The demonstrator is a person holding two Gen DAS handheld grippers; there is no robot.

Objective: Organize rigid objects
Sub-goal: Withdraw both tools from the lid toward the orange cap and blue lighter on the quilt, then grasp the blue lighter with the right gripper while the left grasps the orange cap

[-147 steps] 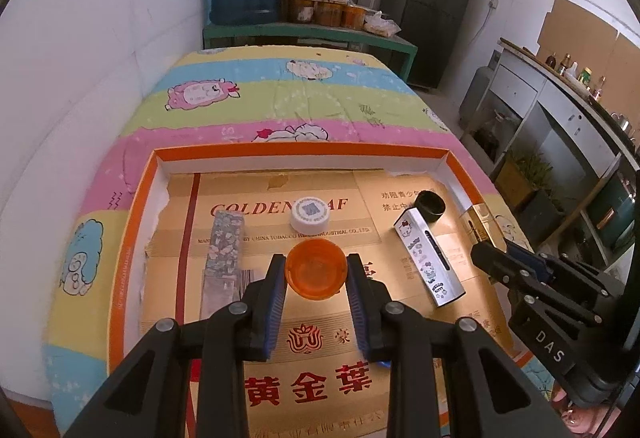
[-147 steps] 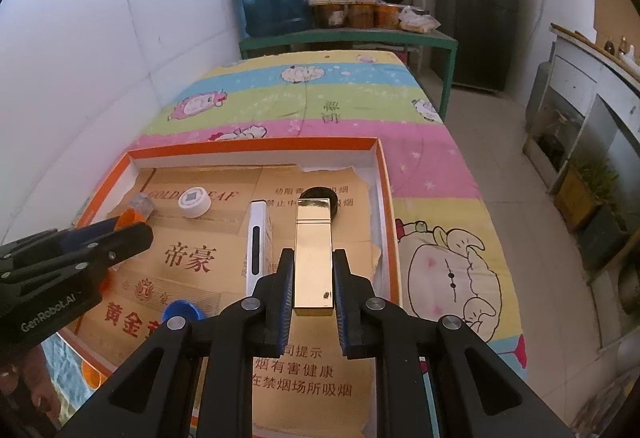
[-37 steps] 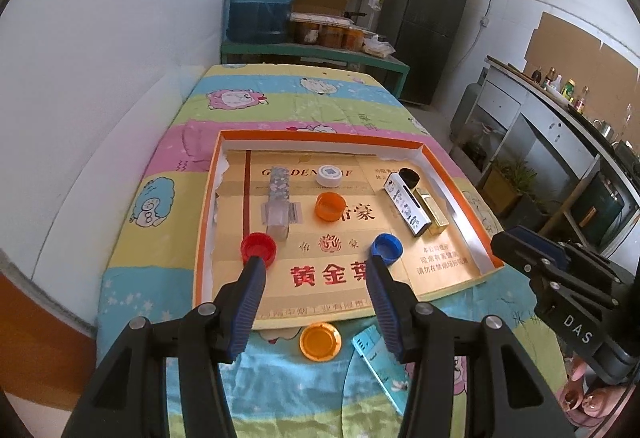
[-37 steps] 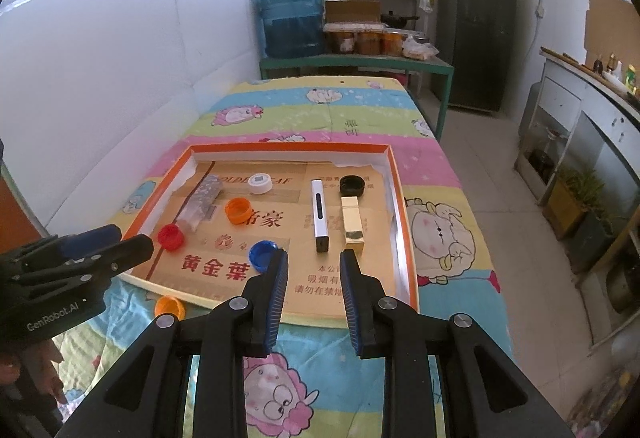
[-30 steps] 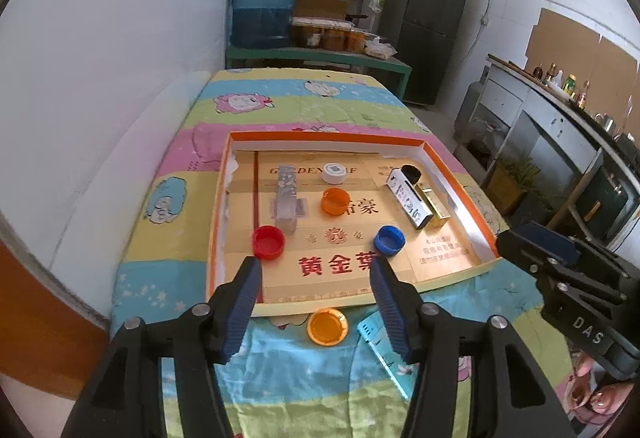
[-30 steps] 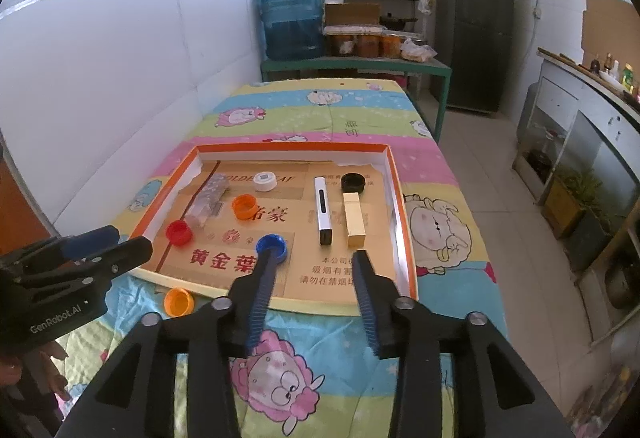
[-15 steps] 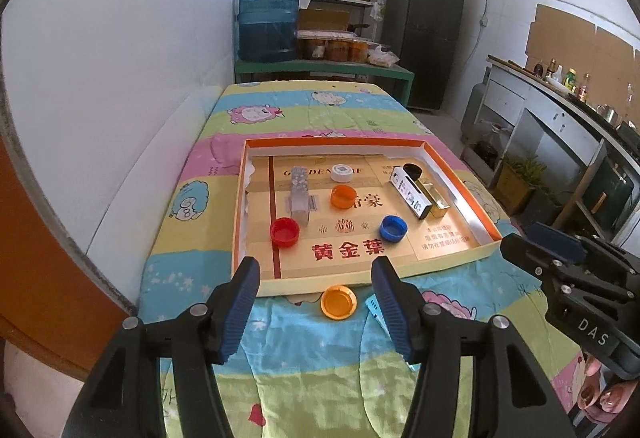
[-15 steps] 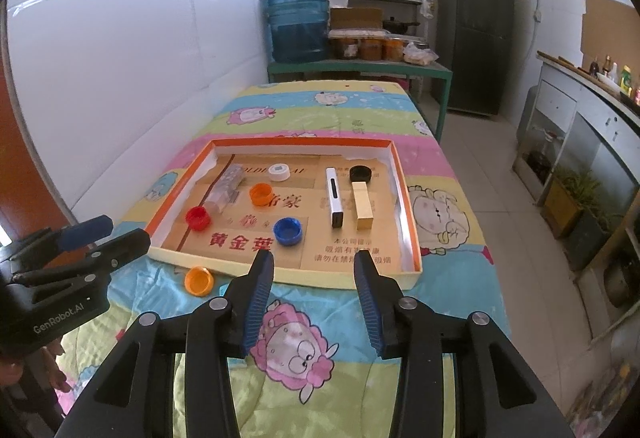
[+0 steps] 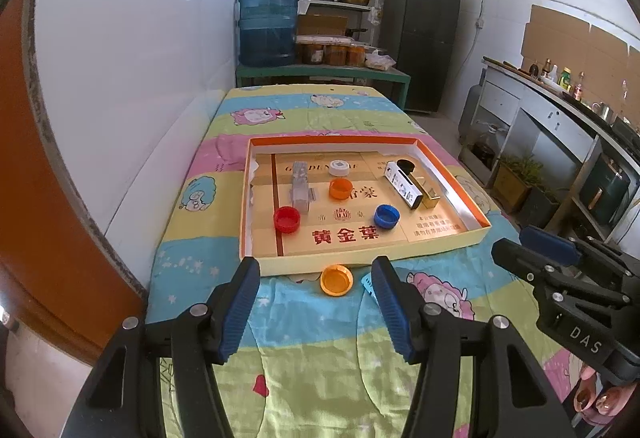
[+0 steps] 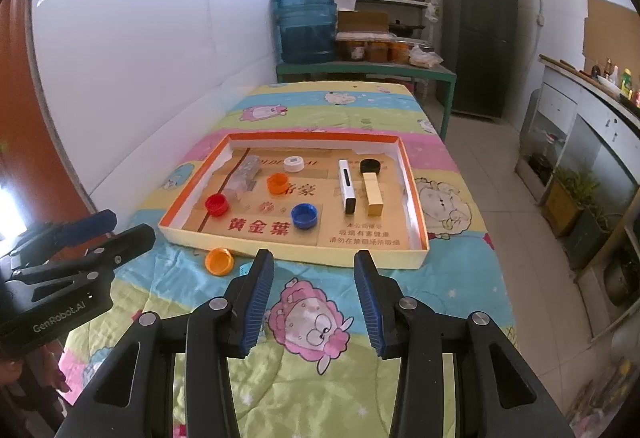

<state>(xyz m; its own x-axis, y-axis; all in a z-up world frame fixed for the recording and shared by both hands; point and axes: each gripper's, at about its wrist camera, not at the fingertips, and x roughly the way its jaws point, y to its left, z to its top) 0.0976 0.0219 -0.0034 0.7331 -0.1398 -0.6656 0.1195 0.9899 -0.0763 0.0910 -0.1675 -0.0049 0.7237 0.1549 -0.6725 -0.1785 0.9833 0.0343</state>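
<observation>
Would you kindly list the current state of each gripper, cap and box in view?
left gripper: open, empty
right gripper: open, empty
red cap: in tray, opening up
blue cap: in tray, opening up
yellow-orange cap: outside the tray, on the cloth
gold box: lying flat in tray

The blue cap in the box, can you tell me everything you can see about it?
The blue cap is small, round and looks like shiny plastic. It lies open side up, so its hollow inside shows. It rests flat on the printed cardboard floor of the shallow orange-rimmed box, near the front edge, right of the big red characters. Nothing else touches it: the orange cap sits further back, the red cap off to the left.
</observation>
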